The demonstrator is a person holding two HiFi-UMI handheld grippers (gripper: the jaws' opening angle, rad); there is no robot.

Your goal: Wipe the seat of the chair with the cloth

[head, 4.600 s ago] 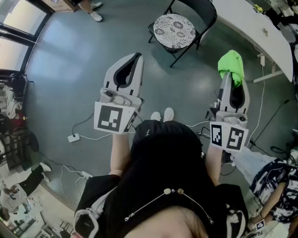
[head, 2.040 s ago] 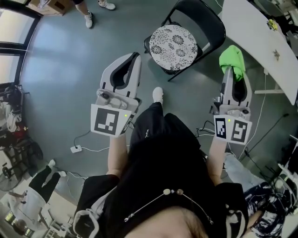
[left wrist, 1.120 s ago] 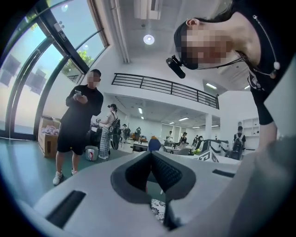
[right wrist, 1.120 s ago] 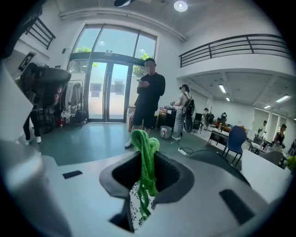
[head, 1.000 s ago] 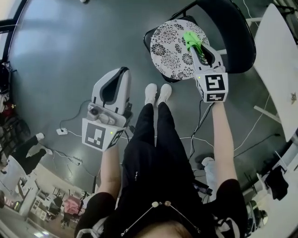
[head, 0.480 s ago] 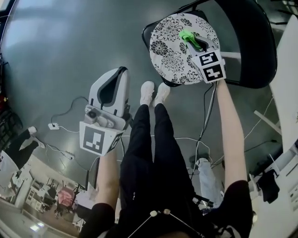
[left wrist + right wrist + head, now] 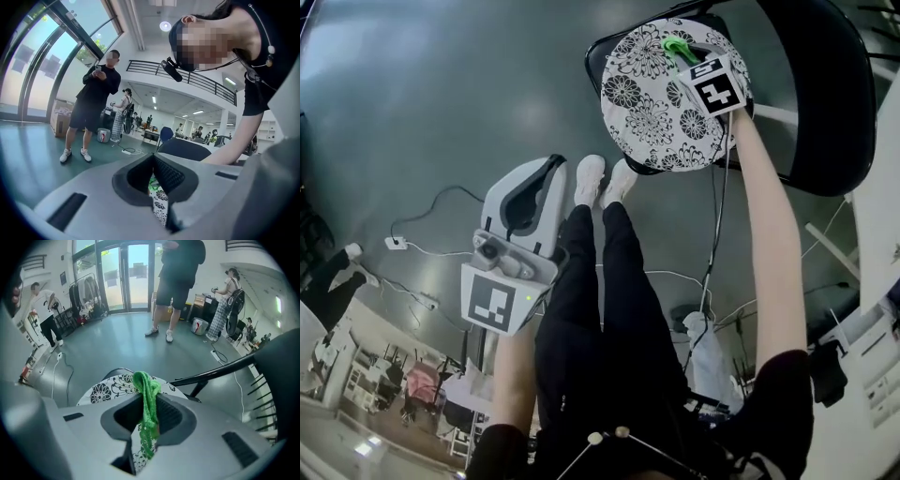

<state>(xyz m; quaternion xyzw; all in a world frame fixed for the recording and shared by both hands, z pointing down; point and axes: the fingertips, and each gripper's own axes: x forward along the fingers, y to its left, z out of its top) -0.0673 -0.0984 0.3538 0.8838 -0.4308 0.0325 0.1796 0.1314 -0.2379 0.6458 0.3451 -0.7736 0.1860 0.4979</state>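
Observation:
A black folding chair (image 7: 825,103) stands ahead of me with a round white cushion with black flowers on its seat (image 7: 652,112). My right gripper (image 7: 686,52) reaches over the far part of that seat, shut on a bright green cloth (image 7: 677,44) that bunches at its tips. In the right gripper view the green cloth (image 7: 147,413) hangs pinched between the jaws above the flowered seat (image 7: 105,390). My left gripper (image 7: 546,173) is held low at the left, away from the chair, shut with nothing in it. The left gripper view shows its jaws closed together.
My white shoes (image 7: 602,180) stand right by the seat's near edge. Cables and a power strip (image 7: 394,244) lie on the grey floor at the left. A white table (image 7: 881,234) edge is at the right. A person (image 7: 91,105) stands in the hall, in the left gripper view.
I have walked up to the chair. My right gripper carried the green cloth from beside me out over the seat and on to its far side. The left gripper stayed low.

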